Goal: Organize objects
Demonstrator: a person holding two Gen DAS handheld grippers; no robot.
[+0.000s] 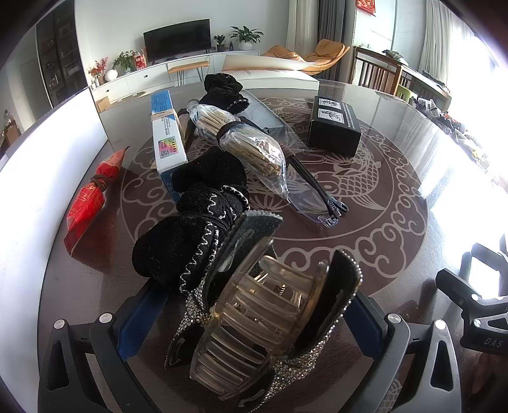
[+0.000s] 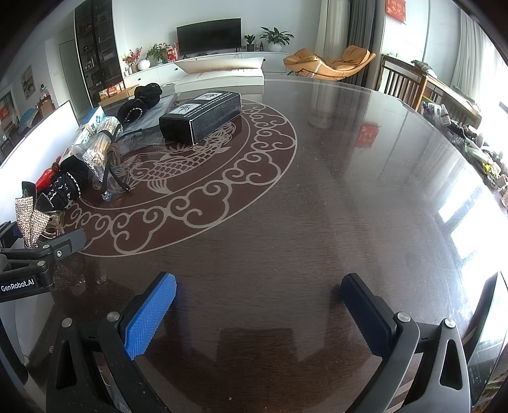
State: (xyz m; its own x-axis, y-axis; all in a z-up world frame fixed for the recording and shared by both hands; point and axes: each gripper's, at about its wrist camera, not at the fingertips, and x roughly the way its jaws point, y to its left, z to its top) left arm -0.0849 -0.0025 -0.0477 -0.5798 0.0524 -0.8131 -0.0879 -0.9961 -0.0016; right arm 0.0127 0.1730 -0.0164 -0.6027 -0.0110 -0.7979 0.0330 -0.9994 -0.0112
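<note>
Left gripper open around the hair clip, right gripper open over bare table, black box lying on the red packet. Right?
Not the box. The black box lies on the table itself, far from the red packet, as the left wrist view shows. The rest holds: left gripper around the hair clip, right gripper over bare table.

A round dark table (image 2: 317,206) with a pale fish-and-cloud design inlaid in its top fills the foreground. Beyond its far edge stands a long white cabinet (image 2: 222,62) against the wall, carrying a black TV (image 2: 208,35) and potted plants (image 2: 276,36). A tall dark shelf (image 2: 95,47) stands left of the cabinet. An orange lounge chair (image 2: 333,63) sits by grey curtains (image 2: 358,28) past the table's far right edge. A wooden chair (image 2: 400,79) stands at the right edge beside a cluttered side table (image 2: 457,117).
</note>
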